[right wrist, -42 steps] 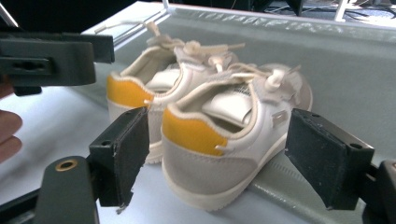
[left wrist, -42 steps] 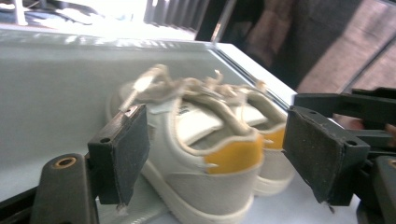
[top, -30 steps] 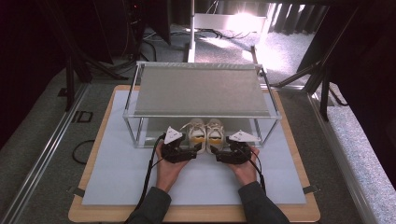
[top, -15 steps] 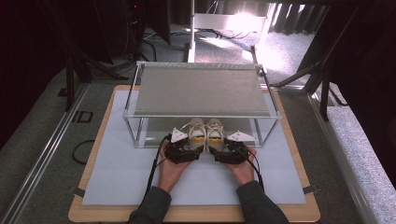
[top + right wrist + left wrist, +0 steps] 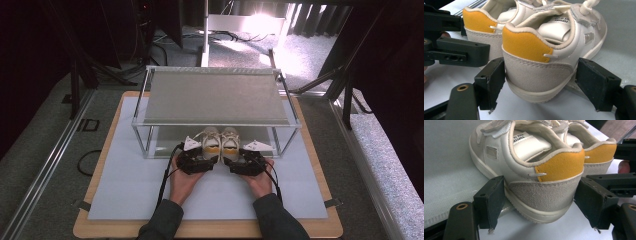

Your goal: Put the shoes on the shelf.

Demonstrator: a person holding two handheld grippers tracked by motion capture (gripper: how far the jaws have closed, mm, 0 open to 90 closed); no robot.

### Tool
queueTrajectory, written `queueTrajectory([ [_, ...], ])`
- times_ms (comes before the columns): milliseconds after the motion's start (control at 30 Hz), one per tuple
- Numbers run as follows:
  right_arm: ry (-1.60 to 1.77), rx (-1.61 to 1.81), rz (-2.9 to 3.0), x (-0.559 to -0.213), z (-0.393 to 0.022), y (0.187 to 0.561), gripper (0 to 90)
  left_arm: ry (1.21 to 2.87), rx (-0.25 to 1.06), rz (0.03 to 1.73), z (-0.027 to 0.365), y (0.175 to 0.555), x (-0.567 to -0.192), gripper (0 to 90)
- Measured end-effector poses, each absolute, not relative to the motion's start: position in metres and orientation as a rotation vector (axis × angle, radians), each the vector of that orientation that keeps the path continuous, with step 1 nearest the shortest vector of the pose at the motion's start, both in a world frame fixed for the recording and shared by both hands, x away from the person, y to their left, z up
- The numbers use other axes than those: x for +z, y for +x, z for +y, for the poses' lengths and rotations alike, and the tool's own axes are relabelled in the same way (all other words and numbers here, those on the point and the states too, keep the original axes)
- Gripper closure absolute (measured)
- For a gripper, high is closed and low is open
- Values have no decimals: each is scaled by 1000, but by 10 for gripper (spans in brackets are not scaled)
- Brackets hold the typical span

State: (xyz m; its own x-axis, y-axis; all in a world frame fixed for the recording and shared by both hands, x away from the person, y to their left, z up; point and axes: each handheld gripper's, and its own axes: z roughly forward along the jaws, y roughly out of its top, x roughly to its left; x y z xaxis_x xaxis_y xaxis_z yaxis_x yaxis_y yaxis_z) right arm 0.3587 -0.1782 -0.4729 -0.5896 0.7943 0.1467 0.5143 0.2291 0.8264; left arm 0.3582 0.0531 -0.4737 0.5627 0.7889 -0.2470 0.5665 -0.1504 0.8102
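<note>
Two small white shoes with yellow heel tabs stand side by side, toes under the rack (image 5: 215,97) and heels toward me. My left gripper (image 5: 210,156) holds the heel of the left shoe (image 5: 211,141). In the left gripper view its jaws (image 5: 541,196) have just been closing and both pads touch the left shoe's (image 5: 559,167) sides. My right gripper (image 5: 231,157) grips the right shoe (image 5: 230,141) the same way. In the right gripper view the right gripper (image 5: 540,80) has also just been closing on the right shoe's (image 5: 524,45) heel.
The metal-framed rack has a grey top shelf and a lower shelf (image 5: 446,157) under the shoes' fronts. It stands on a white mat (image 5: 125,185) over a wooden board (image 5: 95,227). Dark floor and stands surround the board.
Both hands stay at the shoes' heels with almost no shift. The shoes stand where they were.
</note>
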Motion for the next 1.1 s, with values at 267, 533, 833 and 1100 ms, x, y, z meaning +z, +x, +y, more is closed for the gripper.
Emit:
queueTrajectory([
  [267, 1233, 1309, 2192, -467, -179, 363, 251, 1803, 283, 1127, 53, 363, -469, 263],
  [533, 1222, 1307, 2184, -464, -178, 370, 255, 1784, 277, 1130, 54, 370, -469, 265],
  [833, 1209, 1300, 2176, -464, -177, 381, 263, 1778, 290, 1143, 52, 380, -468, 265],
  [1100, 1213, 1300, 2162, -465, -176, 388, 269, 1782, 302, 1145, 51, 388, -469, 268],
])
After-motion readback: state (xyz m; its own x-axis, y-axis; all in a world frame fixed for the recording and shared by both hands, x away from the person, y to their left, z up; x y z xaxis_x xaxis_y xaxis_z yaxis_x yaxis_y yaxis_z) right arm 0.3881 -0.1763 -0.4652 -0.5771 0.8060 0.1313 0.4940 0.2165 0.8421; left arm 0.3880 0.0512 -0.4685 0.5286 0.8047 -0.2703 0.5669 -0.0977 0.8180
